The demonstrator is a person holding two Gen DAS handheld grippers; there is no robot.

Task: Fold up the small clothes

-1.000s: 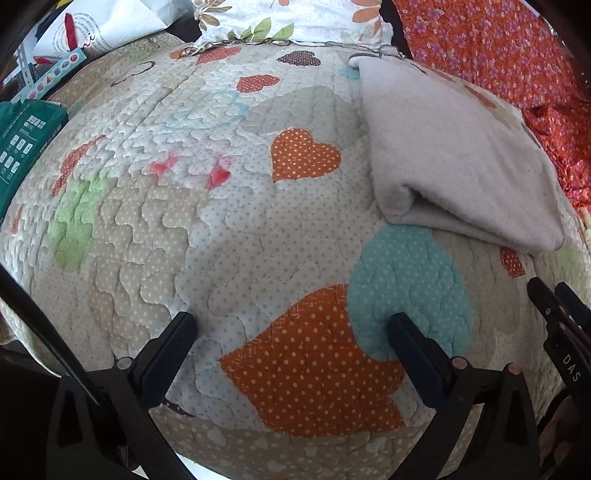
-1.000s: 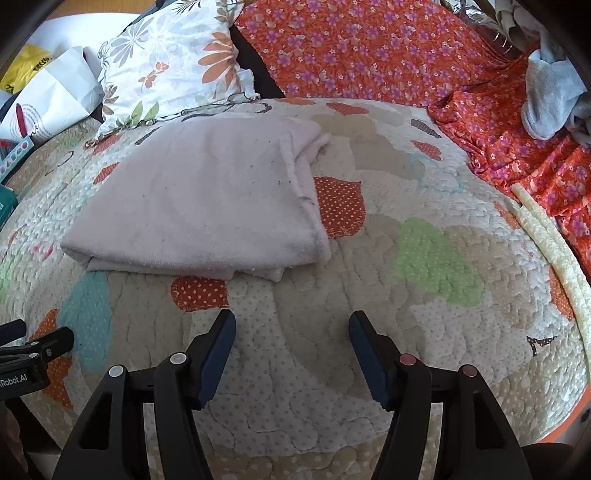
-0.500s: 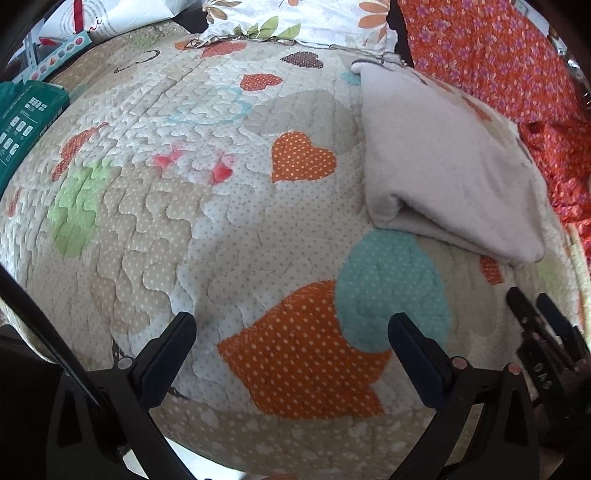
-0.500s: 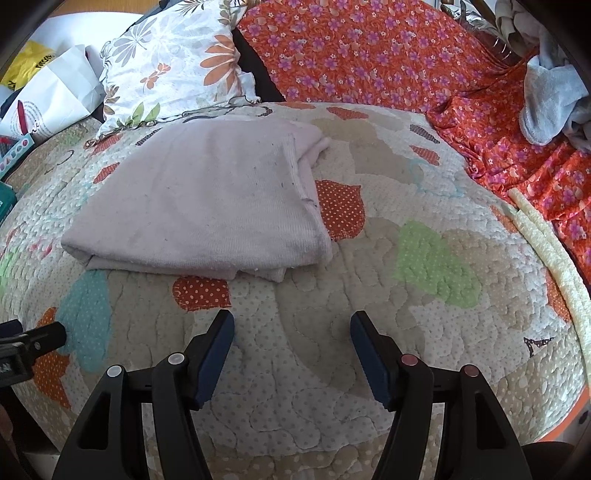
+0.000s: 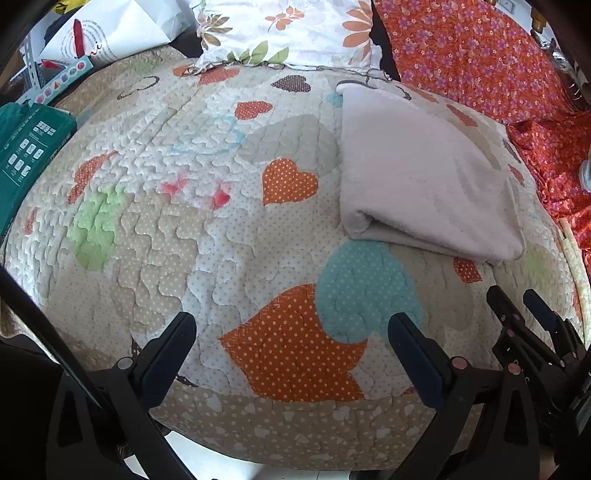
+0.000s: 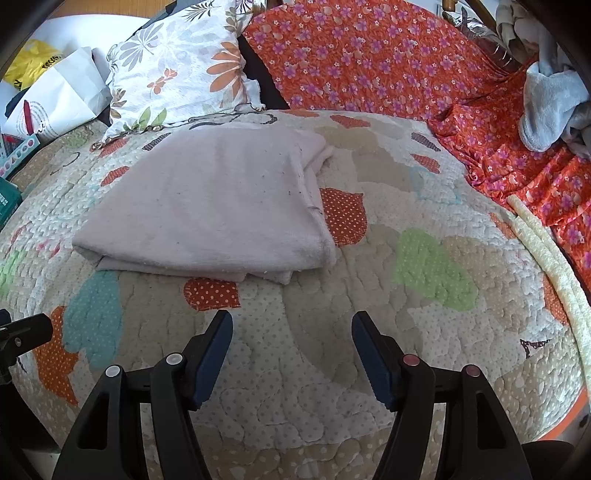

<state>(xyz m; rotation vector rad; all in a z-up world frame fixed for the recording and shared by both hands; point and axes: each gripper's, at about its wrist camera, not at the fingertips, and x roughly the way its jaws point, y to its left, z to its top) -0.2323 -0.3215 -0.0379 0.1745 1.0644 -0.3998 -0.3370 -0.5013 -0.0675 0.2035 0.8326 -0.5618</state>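
Note:
A pale pink garment (image 5: 424,177) (image 6: 214,206) lies folded into a flat rectangle on a quilt with heart patches (image 5: 221,229) (image 6: 369,332). My left gripper (image 5: 291,325) hangs open above the quilt's near edge, well short of the garment, with nothing between its fingers. Over the quilt just in front of the garment's near fold, my right gripper (image 6: 291,325) also stands open and empty. Its black fingers (image 5: 532,314) show at the right edge of the left wrist view, and the left gripper's tip (image 6: 22,328) shows at the left edge of the right wrist view.
A floral pillow (image 6: 177,74) and an orange flowered sheet (image 6: 369,55) lie behind the quilt. A grey-blue cloth (image 6: 550,103) is heaped at the far right. A white paper bag (image 5: 110,33) and a green box (image 5: 26,155) sit at the left.
The left wrist view has pulled back and up a little, so more of the pillow and the quilt's near edge shows. The right gripper and the folded garment have stayed put.

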